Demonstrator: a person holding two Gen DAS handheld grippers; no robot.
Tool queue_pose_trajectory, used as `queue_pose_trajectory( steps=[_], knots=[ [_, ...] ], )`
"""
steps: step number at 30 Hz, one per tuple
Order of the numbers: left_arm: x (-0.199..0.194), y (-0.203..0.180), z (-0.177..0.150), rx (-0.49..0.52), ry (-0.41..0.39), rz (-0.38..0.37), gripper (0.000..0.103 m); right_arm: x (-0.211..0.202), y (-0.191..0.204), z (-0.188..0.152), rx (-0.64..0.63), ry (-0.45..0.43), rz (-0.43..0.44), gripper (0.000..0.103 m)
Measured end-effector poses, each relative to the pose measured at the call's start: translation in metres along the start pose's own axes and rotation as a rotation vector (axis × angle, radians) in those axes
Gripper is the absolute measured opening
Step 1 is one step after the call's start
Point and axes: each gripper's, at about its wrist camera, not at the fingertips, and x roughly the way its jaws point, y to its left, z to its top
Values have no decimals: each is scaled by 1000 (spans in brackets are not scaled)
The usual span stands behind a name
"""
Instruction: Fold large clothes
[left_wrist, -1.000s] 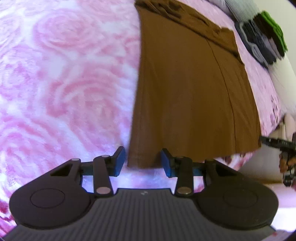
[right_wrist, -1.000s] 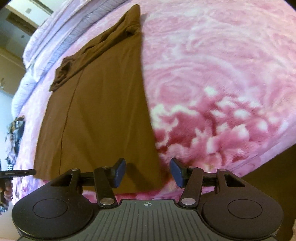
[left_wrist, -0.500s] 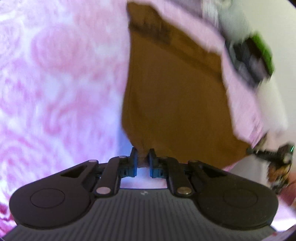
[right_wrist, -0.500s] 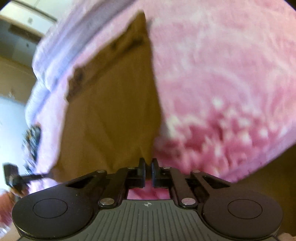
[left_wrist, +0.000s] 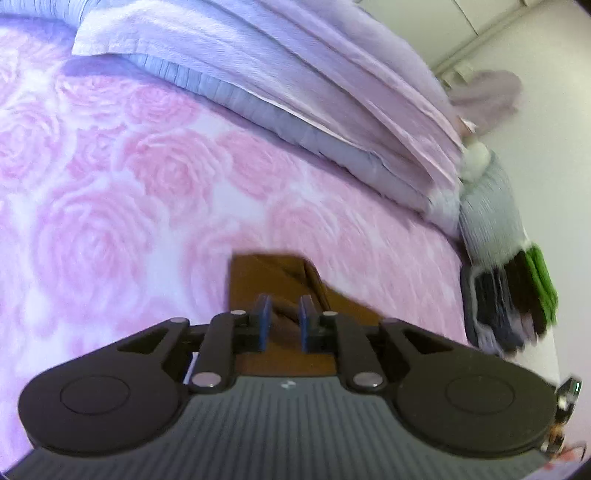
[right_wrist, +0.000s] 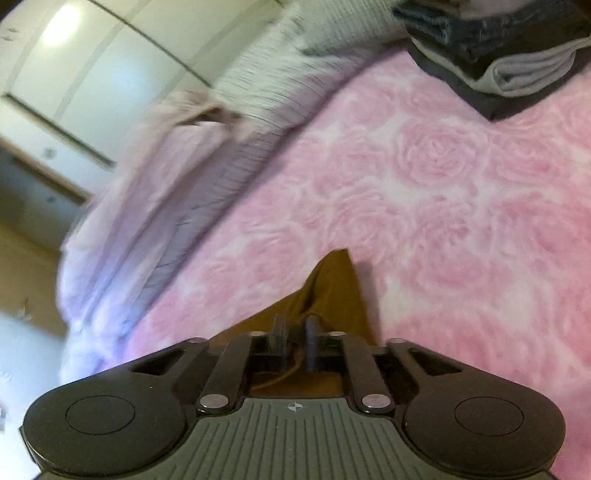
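Left claw and right claw — each apparently pinching the brown garment's edge — wide pink blanket ahead.

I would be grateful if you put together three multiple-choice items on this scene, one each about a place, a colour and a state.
1. Where is the stack of folded clothes in the left wrist view?
A. At the right edge of the bed
B. On the floor
C. Under the left gripper

2. What colour is the garment in front of the left gripper?
A. Green
B. Brown
C. White

3. How does the brown garment lie at the right gripper?
A. Flat, far from it
B. Bunched between its fingers
C. Hanging off the bed

Answers:
1. A, it sits on the rose-patterned blanket near the wall.
2. B, the cloth is plainly brown.
3. B, cloth rises into the gap.
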Motion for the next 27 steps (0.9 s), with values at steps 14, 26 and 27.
queue_pose_trajectory(
  steps=[14,26,27],
  knots=[
    [64,7,-9,209,128,79,16,50,3,-26,-370,30,-147,44],
    [89,-7,-19,354,130,168,17,89,-1,-15,-463,-2,-138,38],
    [90,-8,-20,374,134,174,17,90,0,-15,-471,-1,-129,34]
  ],
)
